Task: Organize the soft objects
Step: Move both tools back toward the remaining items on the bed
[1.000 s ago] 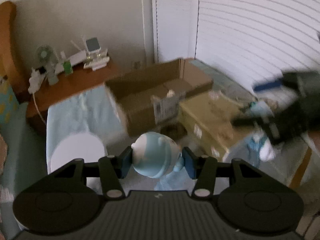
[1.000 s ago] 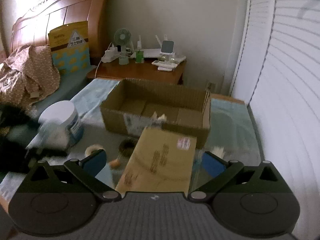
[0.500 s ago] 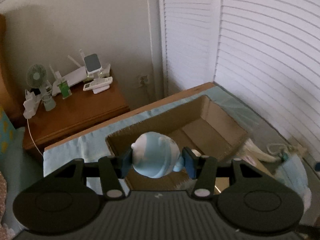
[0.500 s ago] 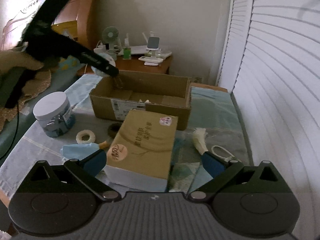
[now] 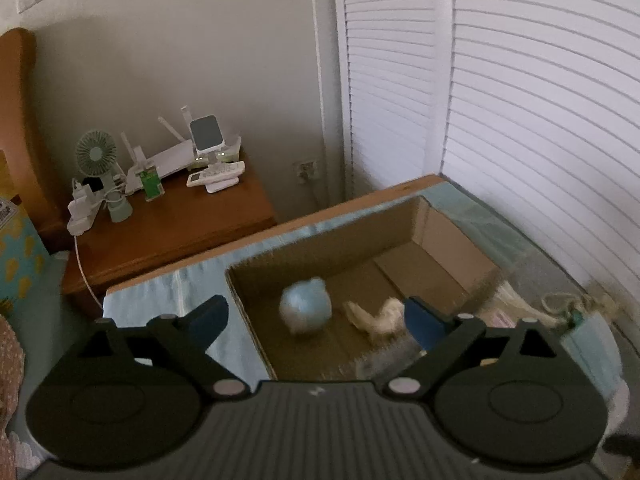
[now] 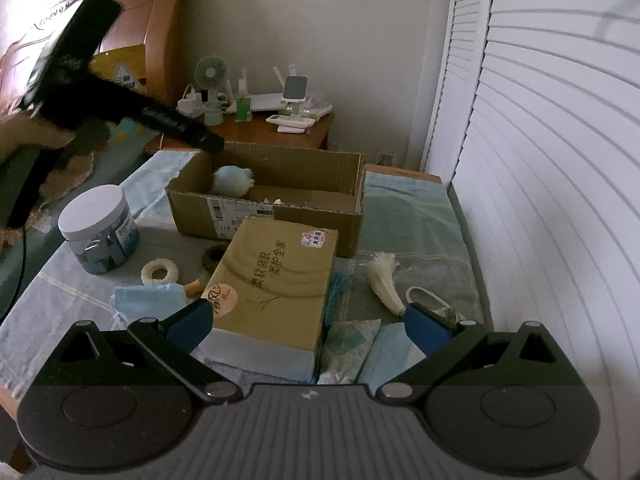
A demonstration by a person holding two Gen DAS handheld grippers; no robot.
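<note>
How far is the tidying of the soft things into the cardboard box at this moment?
Done: the blue plush ball and a white soft piece are in the cardboard box. In hand: nothing; left hand-held gripper has just opened, right hand-held gripper is open. Left: white tassel, fluffy ring.

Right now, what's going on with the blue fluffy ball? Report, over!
Left tool just opened, nothing between its pads. Blue fluffy ball inside the cardboard box. Right tool open, empty. Nothing blocking.

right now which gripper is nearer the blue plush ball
Left. The left gripper hangs open just above the blue plush ball in the cardboard box, having just opened. The right gripper is back over the tissue box, open.
</note>
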